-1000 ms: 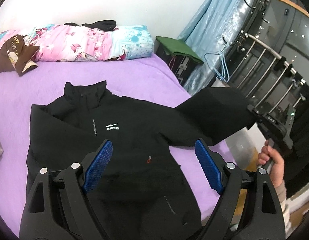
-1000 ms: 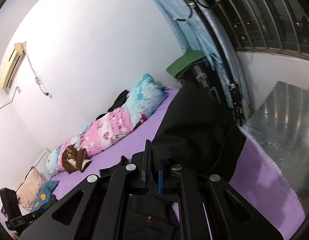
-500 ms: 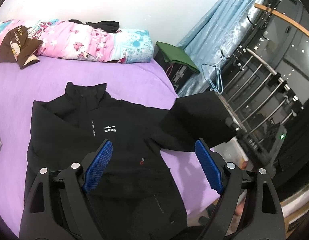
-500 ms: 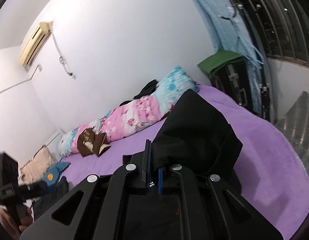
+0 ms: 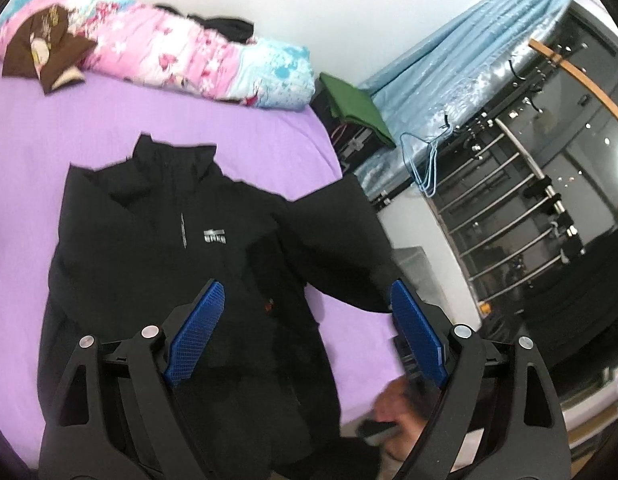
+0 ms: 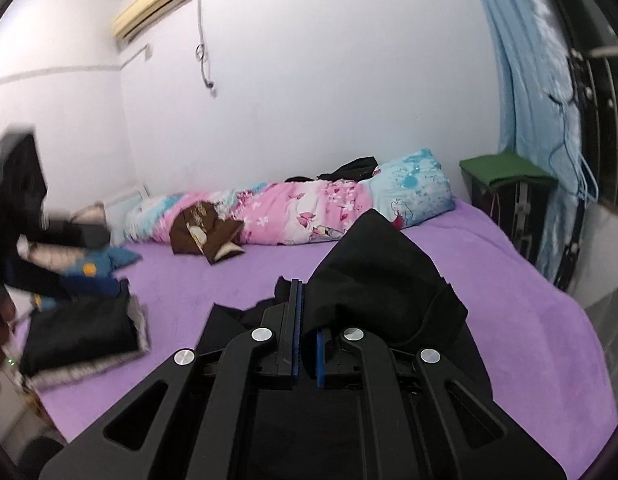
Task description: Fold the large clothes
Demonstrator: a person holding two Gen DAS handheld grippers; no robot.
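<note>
Meanwhile the right claw (image 6: 307, 322) pinches the black jacket's (image 5: 157, 256) matte sleeve (image 6: 373, 264); left claw (image 5: 305, 336) gapes empty

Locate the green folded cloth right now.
In the left wrist view, the green folded cloth lies upper right on a dark stand, between the floral bedding roll and blue curtain.

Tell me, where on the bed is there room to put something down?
Bare purple sheet lies between the jacket collar and the quilt roll, and left of the jacket. The bed's far-left corner is crowded with a folded pile.
</note>
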